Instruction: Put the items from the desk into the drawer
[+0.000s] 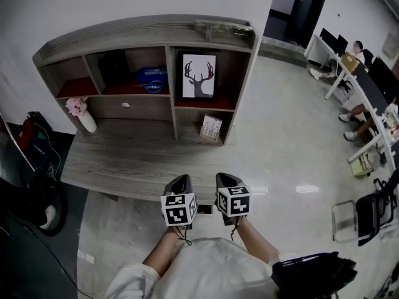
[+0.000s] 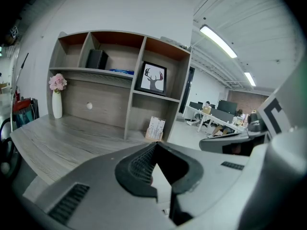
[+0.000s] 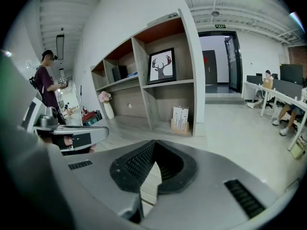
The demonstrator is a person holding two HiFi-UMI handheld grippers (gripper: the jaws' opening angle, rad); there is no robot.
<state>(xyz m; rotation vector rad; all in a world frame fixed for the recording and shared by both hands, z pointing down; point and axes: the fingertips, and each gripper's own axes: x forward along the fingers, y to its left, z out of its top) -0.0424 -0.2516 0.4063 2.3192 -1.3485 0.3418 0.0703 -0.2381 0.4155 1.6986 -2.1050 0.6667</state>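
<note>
A grey wooden desk carries a shelf unit with a shut drawer, marked by a white knob. On the desktop stand a white vase of pink flowers and a small printed card box in the lower right cubby. A framed deer picture and a blue item sit on the shelves. My left gripper and right gripper hover side by side at the desk's front edge, both shut and holding nothing. The left gripper and right gripper point toward the shelf.
Black equipment and cables crowd the floor left of the desk. People sit at office desks at far right, with a black chair nearer. A person stands at left in the right gripper view.
</note>
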